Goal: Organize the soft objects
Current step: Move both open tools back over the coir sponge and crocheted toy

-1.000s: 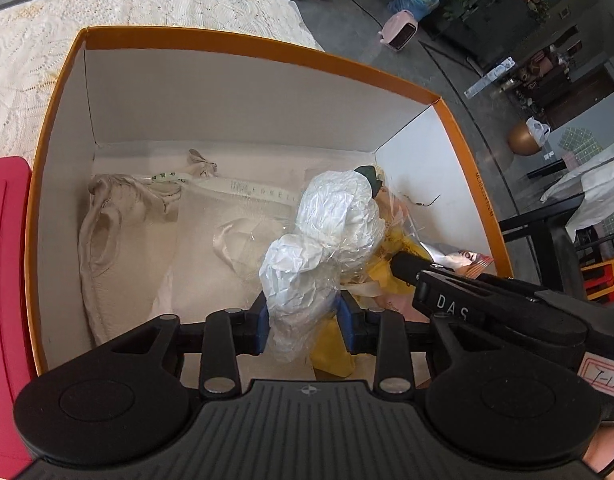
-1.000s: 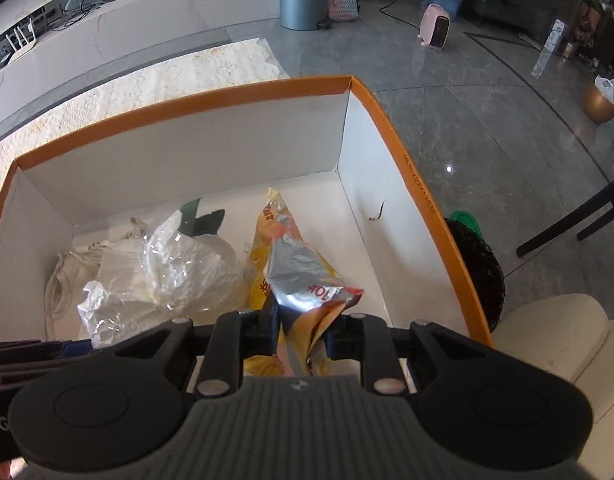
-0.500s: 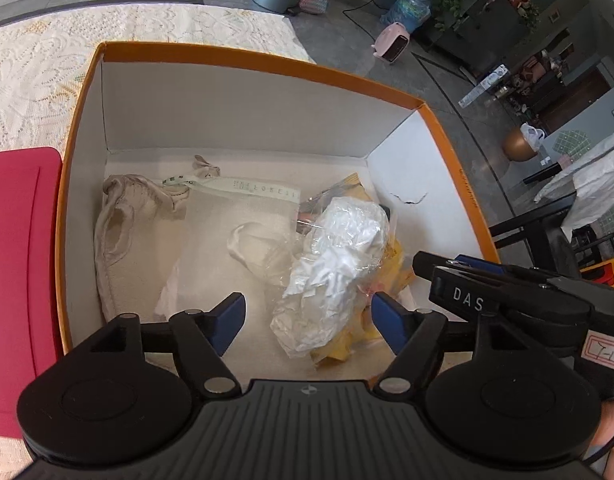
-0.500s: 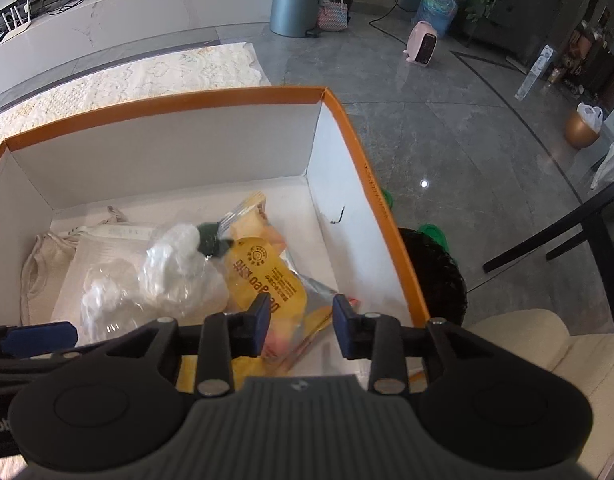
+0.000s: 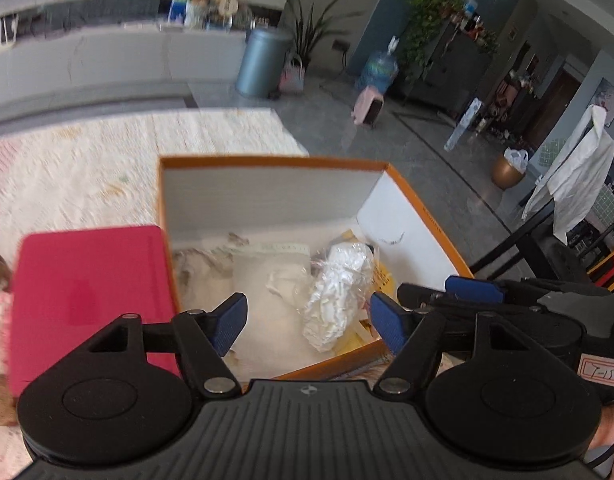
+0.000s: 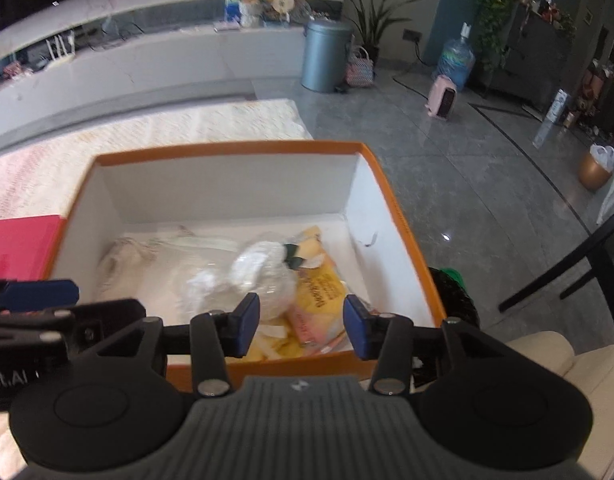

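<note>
Looks mostly done to me. The box [image 6: 391, 200] already has the soft stuff in it: a white bag [image 6: 247, 276] in the middle, a yellow packet [image 6: 323, 288] touching it on the right, a cloth pouch [image 5: 199, 272] on the left. Left claw [image 5: 307, 322] is spread wide and empty, right claw [image 6: 301, 326] gapes too, holding nothing, both hanging above the near rim. A red lid [image 5: 87, 296] sits beside the box, so maybe closing up is what's left, though the blur makes it hard to tell.
</note>
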Action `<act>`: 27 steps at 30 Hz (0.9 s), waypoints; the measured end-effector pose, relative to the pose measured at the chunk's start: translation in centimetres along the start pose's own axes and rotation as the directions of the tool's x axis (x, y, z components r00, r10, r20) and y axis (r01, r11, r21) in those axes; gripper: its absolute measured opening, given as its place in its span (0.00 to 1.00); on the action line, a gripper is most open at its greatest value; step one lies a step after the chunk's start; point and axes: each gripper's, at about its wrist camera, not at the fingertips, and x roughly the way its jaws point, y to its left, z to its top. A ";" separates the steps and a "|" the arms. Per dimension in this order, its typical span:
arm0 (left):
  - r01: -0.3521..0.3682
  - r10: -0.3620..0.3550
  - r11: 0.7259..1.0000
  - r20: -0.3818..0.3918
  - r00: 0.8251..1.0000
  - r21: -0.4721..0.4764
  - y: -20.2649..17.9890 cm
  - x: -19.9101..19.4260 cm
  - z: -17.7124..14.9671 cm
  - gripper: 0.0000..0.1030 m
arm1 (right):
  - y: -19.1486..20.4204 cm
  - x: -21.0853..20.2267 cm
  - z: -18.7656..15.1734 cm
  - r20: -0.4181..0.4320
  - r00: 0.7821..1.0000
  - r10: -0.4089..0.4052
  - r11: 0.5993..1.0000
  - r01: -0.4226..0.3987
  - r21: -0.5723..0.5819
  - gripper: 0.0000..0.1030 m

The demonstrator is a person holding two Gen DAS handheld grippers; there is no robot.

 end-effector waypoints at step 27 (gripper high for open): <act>-0.272 0.272 0.962 0.238 0.932 -0.034 10.5 -14.1 -9.6 0.74 | 17.2 -6.5 -9.7 0.173 0.941 0.292 0.955 -0.278 -0.104 0.46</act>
